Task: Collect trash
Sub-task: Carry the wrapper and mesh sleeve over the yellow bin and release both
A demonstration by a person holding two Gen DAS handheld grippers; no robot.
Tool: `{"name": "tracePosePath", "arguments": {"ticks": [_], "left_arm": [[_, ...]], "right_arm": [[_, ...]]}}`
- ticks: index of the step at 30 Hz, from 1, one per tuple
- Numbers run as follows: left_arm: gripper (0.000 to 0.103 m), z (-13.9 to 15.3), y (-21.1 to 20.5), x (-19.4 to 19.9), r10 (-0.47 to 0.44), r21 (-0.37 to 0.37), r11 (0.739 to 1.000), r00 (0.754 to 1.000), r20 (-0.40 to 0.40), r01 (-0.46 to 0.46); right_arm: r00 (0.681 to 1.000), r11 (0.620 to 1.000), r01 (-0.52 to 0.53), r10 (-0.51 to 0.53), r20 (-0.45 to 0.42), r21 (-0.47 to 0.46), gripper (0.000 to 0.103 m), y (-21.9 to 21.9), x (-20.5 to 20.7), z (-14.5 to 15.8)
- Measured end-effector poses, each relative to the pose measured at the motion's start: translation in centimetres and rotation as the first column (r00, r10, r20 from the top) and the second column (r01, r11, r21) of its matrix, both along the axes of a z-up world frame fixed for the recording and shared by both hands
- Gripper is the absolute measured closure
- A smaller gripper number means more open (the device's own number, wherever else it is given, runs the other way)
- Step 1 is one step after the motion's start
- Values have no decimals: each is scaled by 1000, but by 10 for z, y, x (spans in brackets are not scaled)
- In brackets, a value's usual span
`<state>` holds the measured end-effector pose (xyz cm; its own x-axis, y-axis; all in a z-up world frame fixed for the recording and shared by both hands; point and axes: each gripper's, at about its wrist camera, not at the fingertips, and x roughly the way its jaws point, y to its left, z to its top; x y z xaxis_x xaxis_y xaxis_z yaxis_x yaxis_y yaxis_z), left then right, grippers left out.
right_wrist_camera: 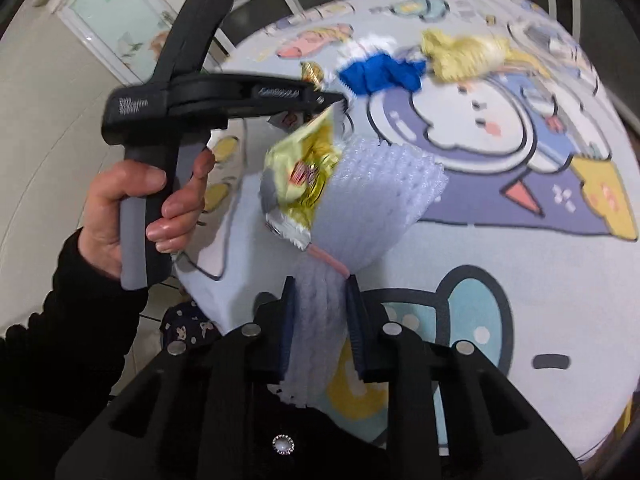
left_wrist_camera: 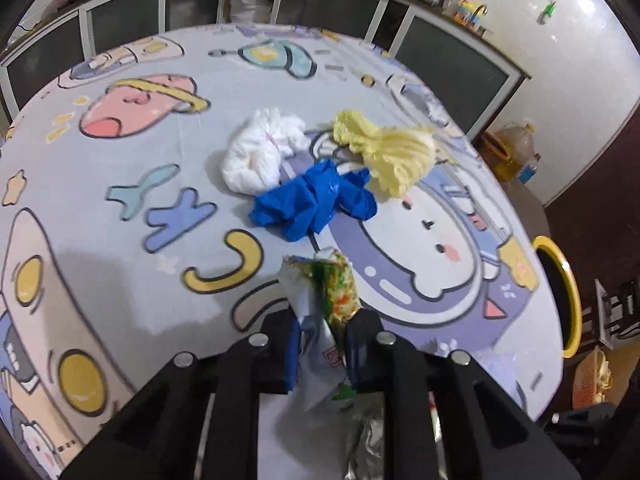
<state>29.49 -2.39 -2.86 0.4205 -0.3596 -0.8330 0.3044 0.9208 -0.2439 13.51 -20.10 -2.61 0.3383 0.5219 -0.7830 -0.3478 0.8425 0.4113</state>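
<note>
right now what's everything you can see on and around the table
snack wrapper: one, green and silver, clamped in the left tongs
foam fruit net: one, white, clamped in the right tongs
crumpled white bag: one, white, mid table
crumpled blue bag: one, blue, just in front of the white one
crumpled yellow bag: one, pale yellow, right of the white one
tablecloth: one, grey with cartoon prints, covering the round table
bin: one, yellow rim, beside the table's right edge
left tongs: shut on the wrapper
right tongs: shut on the net
hand: one, dark sleeve, on the left tongs' handle
</note>
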Motion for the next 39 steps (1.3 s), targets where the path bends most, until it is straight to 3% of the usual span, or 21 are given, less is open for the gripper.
{"name": "tracePosePath", "arguments": {"ticks": [4,13,17,23,29,39], "left_arm": [[86,30,27,-12,26,-47,999,999,46,-24],[87,81,60,-36,81,-62,995,984,157,-72],[87,85,44,-47,44,-56,998,985,167,-36],[86,82,-15,-64,-77,-53,995,984,162,87],[86,89,-103,-83,-247,-48,965,952,178,259],[86,110,-231,-101,-428,-52,891,873,231,451]], "right_arm": [[998,999,44,-45,49,15,80,-21,-8,21],[983,988,144,-149,105,60,80,-63,-23,46],[976,980,188,-194,100,70,80,-81,-29,44],[952,957,277,-285,111,85,80,-120,-45,44],[895,911,404,-413,170,82,80,-178,-63,61],[730,771,632,-628,272,84,80,-288,-101,91]]}}
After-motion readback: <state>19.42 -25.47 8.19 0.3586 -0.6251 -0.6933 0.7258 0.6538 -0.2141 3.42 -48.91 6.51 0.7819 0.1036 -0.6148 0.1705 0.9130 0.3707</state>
